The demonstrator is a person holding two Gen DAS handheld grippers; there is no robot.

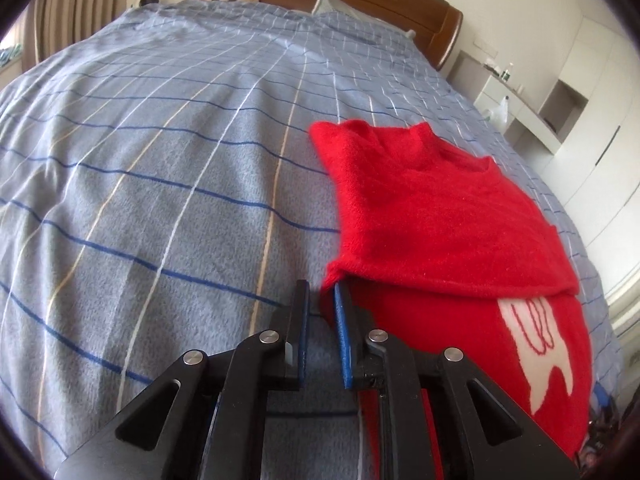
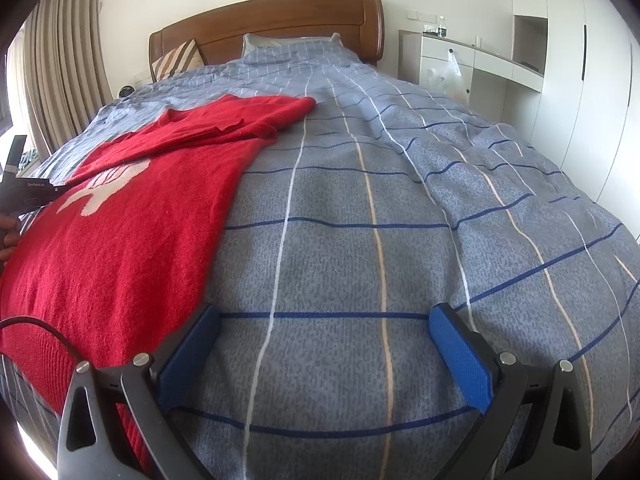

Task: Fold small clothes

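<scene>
A small red sweater [image 1: 432, 216] with a white pattern lies on the blue checked bedspread [image 1: 160, 168]; one sleeve is folded across its chest. My left gripper [image 1: 322, 292] sits at the cuff end of that folded sleeve, its jaws nearly closed with a narrow gap; the cuff's corner touches the right finger [image 1: 344, 328] and I cannot tell if it is pinched. In the right wrist view the sweater [image 2: 120, 240] lies left of my right gripper [image 2: 324, 316], which is wide open and empty over the bedspread [image 2: 360, 220], its left finger [image 2: 188, 348] beside the sweater's hem.
A wooden headboard [image 2: 280, 20] and pillows stand at the far end of the bed. White cabinets and a desk [image 2: 480, 60] with a plastic bag line the right wall. Curtains [image 2: 60, 60] hang on the left. The left gripper's body shows at the left edge [image 2: 20, 188].
</scene>
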